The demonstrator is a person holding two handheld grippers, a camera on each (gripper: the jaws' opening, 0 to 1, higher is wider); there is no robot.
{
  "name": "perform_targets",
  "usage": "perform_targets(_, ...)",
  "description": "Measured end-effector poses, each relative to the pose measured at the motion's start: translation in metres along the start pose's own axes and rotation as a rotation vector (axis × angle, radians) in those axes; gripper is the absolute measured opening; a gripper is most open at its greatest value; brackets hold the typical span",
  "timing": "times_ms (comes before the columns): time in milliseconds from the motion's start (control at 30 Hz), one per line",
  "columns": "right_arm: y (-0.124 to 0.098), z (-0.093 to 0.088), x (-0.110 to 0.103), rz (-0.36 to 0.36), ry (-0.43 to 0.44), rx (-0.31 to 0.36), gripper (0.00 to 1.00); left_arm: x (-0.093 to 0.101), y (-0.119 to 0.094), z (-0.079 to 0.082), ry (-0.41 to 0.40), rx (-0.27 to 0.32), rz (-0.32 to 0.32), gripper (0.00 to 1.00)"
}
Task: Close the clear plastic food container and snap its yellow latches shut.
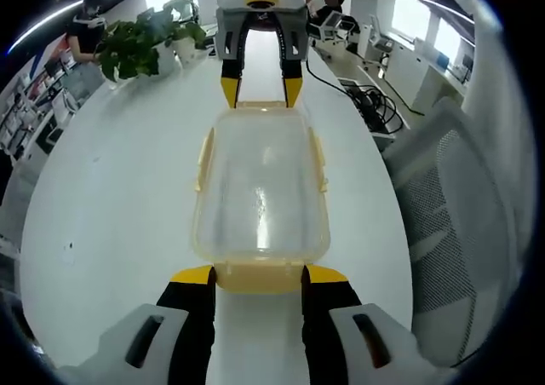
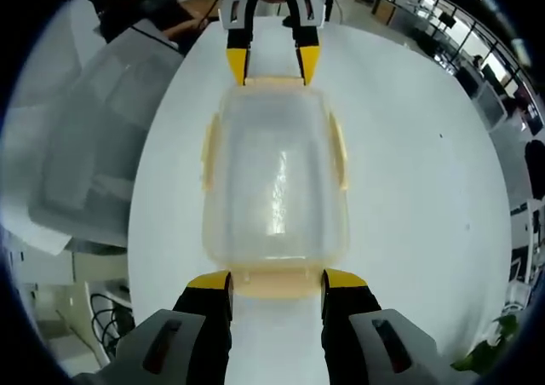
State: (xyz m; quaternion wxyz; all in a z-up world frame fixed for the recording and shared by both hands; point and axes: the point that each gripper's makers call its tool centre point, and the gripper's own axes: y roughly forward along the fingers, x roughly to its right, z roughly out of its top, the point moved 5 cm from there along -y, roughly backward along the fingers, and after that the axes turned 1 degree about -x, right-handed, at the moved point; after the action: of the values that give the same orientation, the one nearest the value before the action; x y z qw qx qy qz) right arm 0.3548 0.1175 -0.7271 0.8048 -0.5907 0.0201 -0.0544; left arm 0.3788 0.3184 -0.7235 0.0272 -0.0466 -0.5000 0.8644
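White table (image 1: 111, 206): clear container (image 1: 260, 198), lid on, lies mid-surface between the table's long edges. Left gripper (image 1: 259, 276) and right gripper (image 2: 277, 281), jaws spread, flank its opposite end latches. Room: potted plant (image 1: 136, 46) at the far end, mesh chair (image 1: 460, 206) at the side edge.

My own fingers (image 1: 194, 276) cover the corners of the near yellow latch (image 1: 258, 276), so I cannot tell whether it has snapped down. The far latch (image 2: 272, 80) is too small to judge. The counter (image 1: 102, 215) runs off the frame.
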Motion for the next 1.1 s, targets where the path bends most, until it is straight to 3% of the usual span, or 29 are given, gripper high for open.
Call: perform_targets(1100, 0.0089, -0.0054, 0.0036, 0.023, 0.014, -0.004, 0.4, -0.0006, 0.0093, -0.003, -0.016, 0.015, -0.018, 0.39)
